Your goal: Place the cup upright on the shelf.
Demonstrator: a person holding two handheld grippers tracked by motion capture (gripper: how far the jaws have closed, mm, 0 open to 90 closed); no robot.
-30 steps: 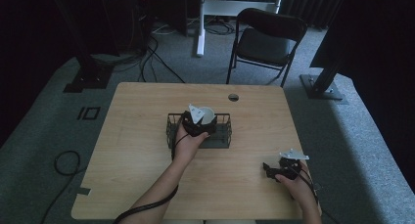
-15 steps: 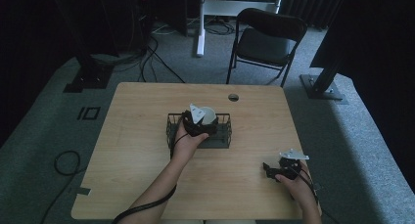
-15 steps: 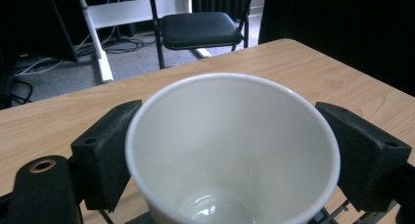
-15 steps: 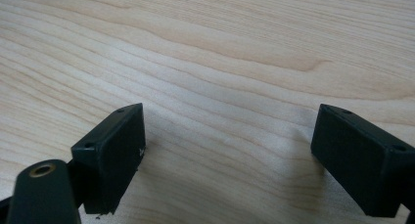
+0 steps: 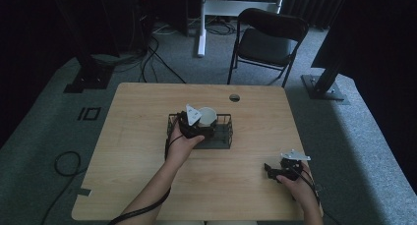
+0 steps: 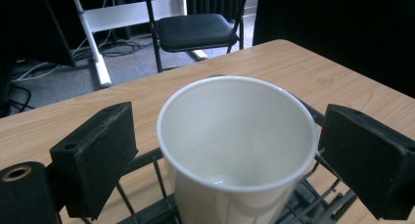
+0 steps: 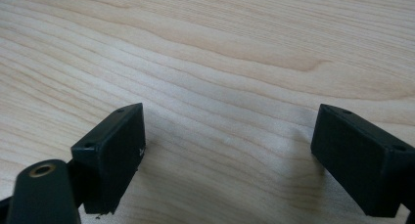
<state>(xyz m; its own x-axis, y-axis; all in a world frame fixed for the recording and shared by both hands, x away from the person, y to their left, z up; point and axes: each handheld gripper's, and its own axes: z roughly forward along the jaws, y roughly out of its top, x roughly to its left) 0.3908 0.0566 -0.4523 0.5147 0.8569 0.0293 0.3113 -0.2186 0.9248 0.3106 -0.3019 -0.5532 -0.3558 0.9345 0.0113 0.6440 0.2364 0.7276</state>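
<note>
Your left gripper [image 6: 222,150] has just been opening its jaws, and the white paper cup [image 6: 237,150] stands upright between them with a gap on each side, held by neither pad. The cup sits in the black wire basket [image 5: 223,136] near the middle of the table [image 5: 147,102]. Your right gripper [image 7: 227,160] rests near the table's near right corner, jaws wide apart over bare wood, holding nothing

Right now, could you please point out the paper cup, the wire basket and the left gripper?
paper cup [image 6: 235,131]: left gripper view, inner wall.
wire basket [image 5: 223,136]: high view, right-hand floor.
left gripper [image 6: 225,150]: left gripper view, midway between its jaws.
</note>
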